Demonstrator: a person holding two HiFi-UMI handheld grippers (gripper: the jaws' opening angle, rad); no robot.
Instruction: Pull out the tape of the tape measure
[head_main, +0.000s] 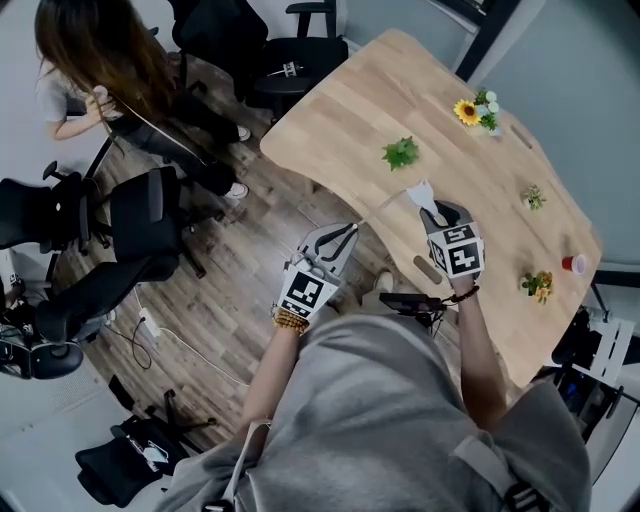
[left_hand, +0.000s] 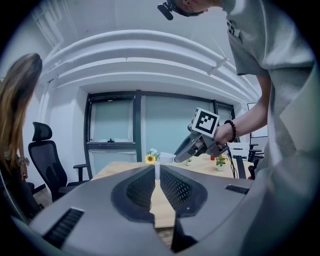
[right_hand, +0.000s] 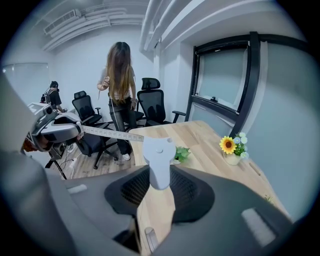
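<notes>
Over the table (head_main: 400, 90) at its near edge, the right gripper (head_main: 424, 196) clamps the white tape measure case (right_hand: 159, 159) as an anchor. Beyond that edge, the left gripper (head_main: 347, 231) has its jaws closed on the tape (right_hand: 111, 134) end, so the strip spans between them, partly extended.

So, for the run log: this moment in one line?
left gripper: shut on white tape | right gripper: shut on white tape-measure case | tape: stretched between them
</notes>
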